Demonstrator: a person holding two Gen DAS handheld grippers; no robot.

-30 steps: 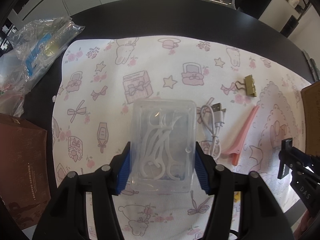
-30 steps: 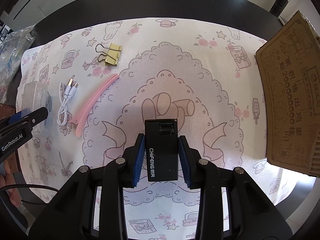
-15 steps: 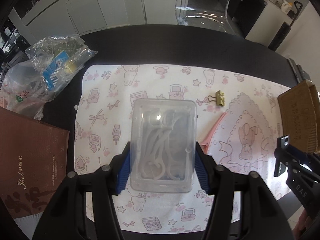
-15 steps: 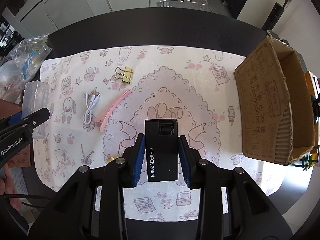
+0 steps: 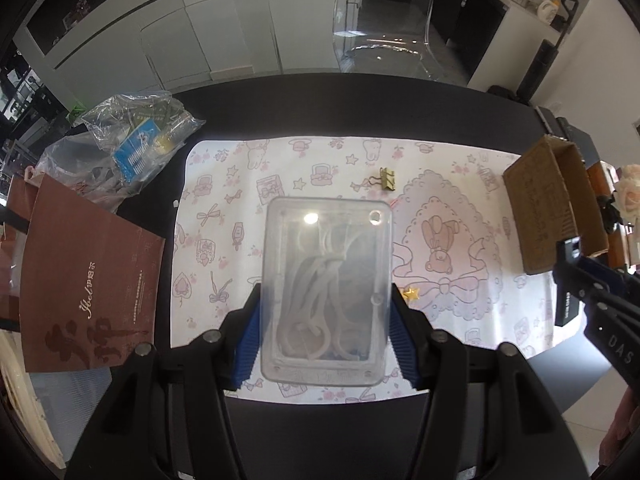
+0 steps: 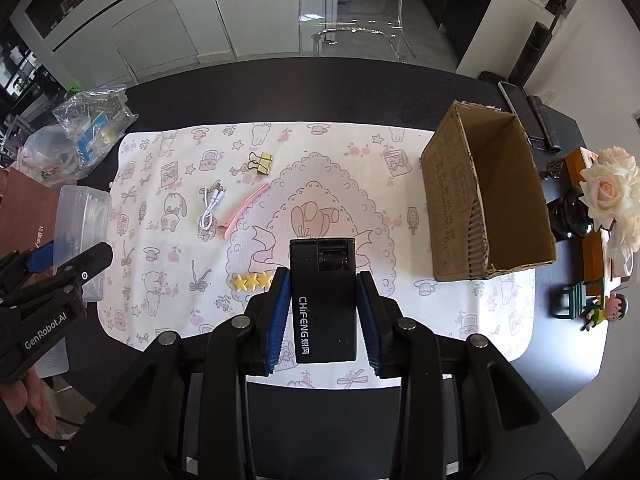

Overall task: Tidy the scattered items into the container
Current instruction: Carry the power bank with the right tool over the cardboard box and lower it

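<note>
My left gripper (image 5: 326,316) is shut on a clear plastic box (image 5: 326,292) of white floss picks, held well above the patterned mat (image 5: 224,240). My right gripper (image 6: 324,312) is shut on a black CHIFENG lighter (image 6: 324,300), also raised above the mat (image 6: 168,280). The open cardboard box (image 6: 484,196) stands on the mat's right end and shows in the left wrist view too, as the cardboard box (image 5: 548,204). On the mat lie a gold binder clip (image 6: 261,162), a white cable (image 6: 210,208), a pink hair clip (image 6: 244,210) and a yellow star clip (image 6: 252,281).
Plastic bags (image 5: 120,152) and a brown paper bag (image 5: 84,280) sit left of the mat. A clear chair (image 6: 356,4) stands behind the black table (image 6: 280,92). Right of the cardboard box are a phone (image 6: 520,110), a flower (image 6: 612,192) and a small figurine (image 6: 600,308).
Both grippers have risen and pulled back from the mat with the floss box and the lighter held. More of the table, the cardboard box and the room has come into view.
</note>
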